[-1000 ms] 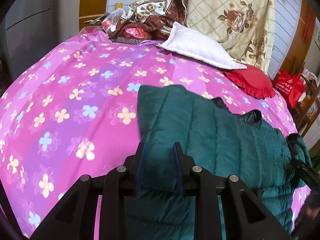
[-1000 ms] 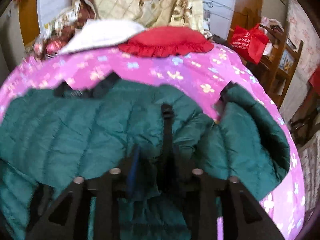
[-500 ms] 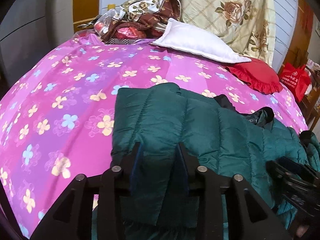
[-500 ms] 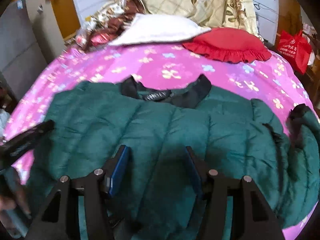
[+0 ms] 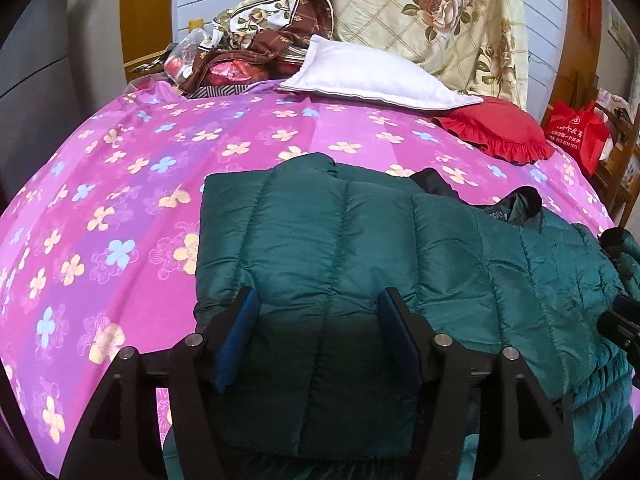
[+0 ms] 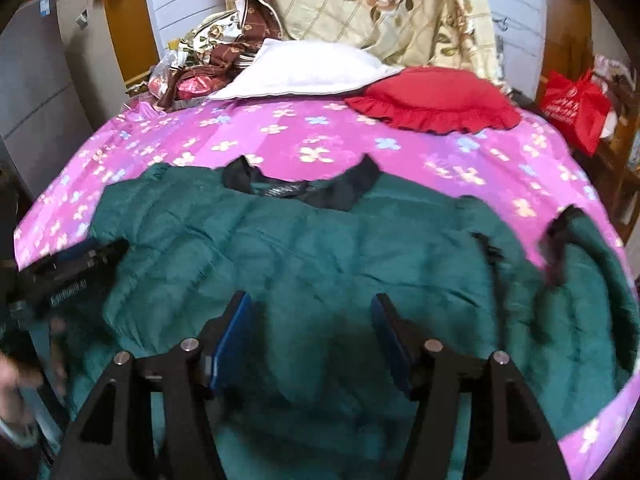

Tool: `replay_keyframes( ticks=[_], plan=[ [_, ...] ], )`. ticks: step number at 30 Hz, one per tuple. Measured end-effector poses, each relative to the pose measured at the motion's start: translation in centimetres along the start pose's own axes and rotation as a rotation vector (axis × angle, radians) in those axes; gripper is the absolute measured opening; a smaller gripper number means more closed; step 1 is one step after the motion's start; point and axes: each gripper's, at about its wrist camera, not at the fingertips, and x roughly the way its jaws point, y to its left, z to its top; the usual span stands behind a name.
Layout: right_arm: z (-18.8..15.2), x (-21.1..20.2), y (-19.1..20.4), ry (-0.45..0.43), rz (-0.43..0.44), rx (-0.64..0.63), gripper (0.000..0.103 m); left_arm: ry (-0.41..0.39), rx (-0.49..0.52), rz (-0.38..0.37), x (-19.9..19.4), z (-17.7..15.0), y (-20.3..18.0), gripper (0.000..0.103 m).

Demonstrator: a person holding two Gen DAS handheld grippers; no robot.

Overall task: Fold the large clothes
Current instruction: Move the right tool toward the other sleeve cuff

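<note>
A dark green quilted jacket (image 5: 360, 248) lies on the pink flowered bedspread (image 5: 120, 200), its left side folded over the body. My left gripper (image 5: 318, 320) is open just above the folded part and holds nothing. In the right wrist view the jacket (image 6: 320, 264) lies spread with its black collar (image 6: 304, 188) at the far side and a sleeve (image 6: 592, 264) bunched at the right. My right gripper (image 6: 312, 320) is open over the jacket's middle, empty. The left gripper also shows at the left edge of the right wrist view (image 6: 72, 272).
A white pillow (image 5: 372, 76) and a red frilled cushion (image 5: 496, 132) lie at the head of the bed, with a flowered quilt (image 5: 432, 20) and a pile of fabric (image 5: 256, 52) behind. A red bag (image 5: 576, 132) hangs by wooden furniture on the right. A grey cabinet (image 5: 36, 80) stands left.
Both grippers were shut on the jacket, carried its left side over the body, then opened and let go. The right gripper has swung left to the jacket's middle.
</note>
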Motion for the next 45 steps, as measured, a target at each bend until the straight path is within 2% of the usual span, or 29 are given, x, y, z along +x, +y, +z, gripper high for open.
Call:
replay_keyframes(
  ticks=[5, 9, 14, 20, 25, 28, 31, 34, 37, 45],
  plan=[
    [-1.5, 1.1, -3.3, 0.036, -0.070, 0.022, 0.065, 0.001, 0.015, 0.012, 0.2, -0.2, -0.3, 0.048],
    [-2.1, 2.7, -4.6, 0.046, -0.037, 0.049, 0.065, 0.003, 0.019, 0.006, 0.5, -0.2, -0.3, 0.052],
    [-2.0, 2.6, -4.5, 0.052, -0.038, 0.062, 0.065, 0.005, 0.032, 0.015, 0.6, -0.3, -0.6, 0.054],
    [-2.2, -0.7, -4.4, -0.007, -0.045, 0.088, 0.066, 0.009, 0.032, 0.019, 0.6, -0.3, -0.7, 0.054],
    [-3.0, 1.7, -4.2, 0.074, -0.073, 0.044, 0.066, 0.009, 0.030, 0.024, -0.8, -0.5, -0.9, 0.054],
    [-2.7, 0.4, -4.0, 0.054, -0.072, 0.050, 0.066, -0.001, 0.030, -0.001, -2.7, -0.9, -1.2, 0.054],
    [-2.7, -2.3, -4.2, -0.001, -0.050, 0.072, 0.069, -0.019, 0.024, -0.043, -5.2, -0.8, -1.9, 0.054],
    [-2.7, -4.5, -4.6, -0.034, -0.081, 0.044, 0.075, -0.040, 0.040, -0.050, -7.3, -0.6, -3.0, 0.054],
    [-2.5, -6.2, -5.6, -0.056, -0.114, 0.038, 0.075, -0.053, 0.042, -0.081, -8.9, -0.5, -4.1, 0.054],
    [-2.3, -8.6, -8.9, -0.087, -0.162, 0.074, 0.076, -0.060, 0.061, -0.098, -10.5, -0.7, -6.8, 0.054]
  ],
)
